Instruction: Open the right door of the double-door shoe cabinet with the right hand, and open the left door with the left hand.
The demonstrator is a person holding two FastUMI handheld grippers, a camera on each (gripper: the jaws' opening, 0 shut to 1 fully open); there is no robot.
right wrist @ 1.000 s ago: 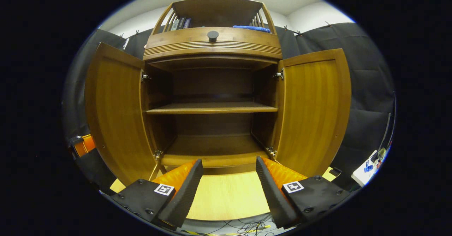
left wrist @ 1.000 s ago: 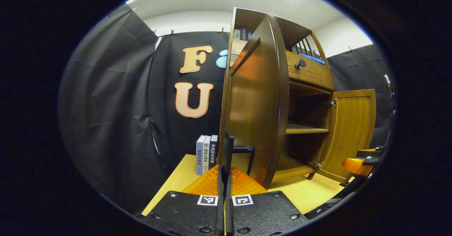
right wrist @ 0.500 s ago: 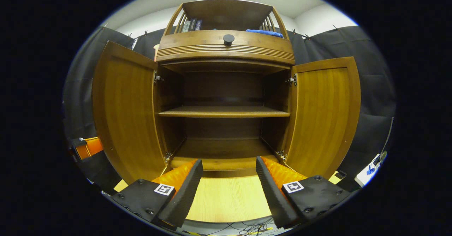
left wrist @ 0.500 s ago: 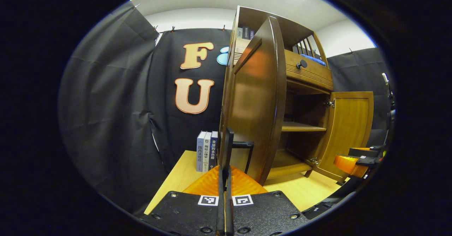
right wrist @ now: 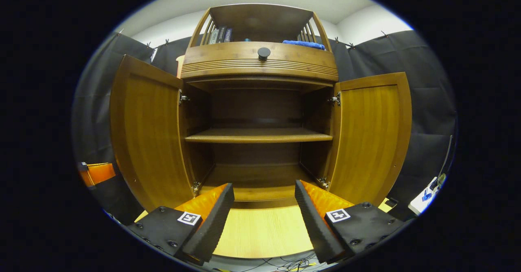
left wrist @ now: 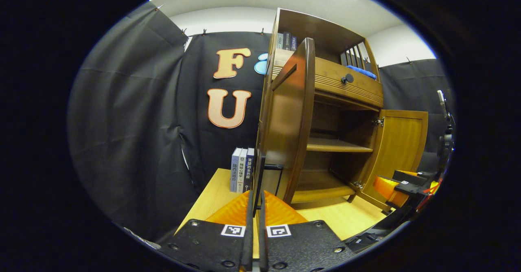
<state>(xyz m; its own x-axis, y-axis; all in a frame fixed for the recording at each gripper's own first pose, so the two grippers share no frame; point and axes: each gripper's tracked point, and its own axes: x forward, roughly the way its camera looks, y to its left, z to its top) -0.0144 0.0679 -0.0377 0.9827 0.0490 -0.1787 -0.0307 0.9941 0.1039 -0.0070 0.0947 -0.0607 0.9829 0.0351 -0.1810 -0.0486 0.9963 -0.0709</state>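
Observation:
The wooden shoe cabinet (right wrist: 260, 66) stands with both doors swung wide. In the right gripper view the left door (right wrist: 146, 133) and right door (right wrist: 370, 133) flank two bare shelves. My right gripper (right wrist: 264, 190) is open, centred before the cabinet and holding nothing. In the left gripper view the left door (left wrist: 285, 121) is nearly edge-on, and its black handle (left wrist: 260, 170) runs down into the narrow slit between my left gripper's (left wrist: 255, 200) fingers, which stand slightly apart. The right door (left wrist: 401, 150) and the right gripper (left wrist: 397, 184) show farther off. The left gripper (right wrist: 95, 173) sits low behind the left door.
The cabinet rests on a light wooden table (right wrist: 262, 231). Three books (left wrist: 242, 170) stand at the cabinet's left side. A drawer with a black knob (right wrist: 263, 52) sits above the doors, with books and a blue cloth (right wrist: 303, 43) on top. Cables lie below the table's front edge.
Both grippers have drawn back from the cabinet. The left door has swung a little wider. The left gripper's fingers have parted slightly around the handle.

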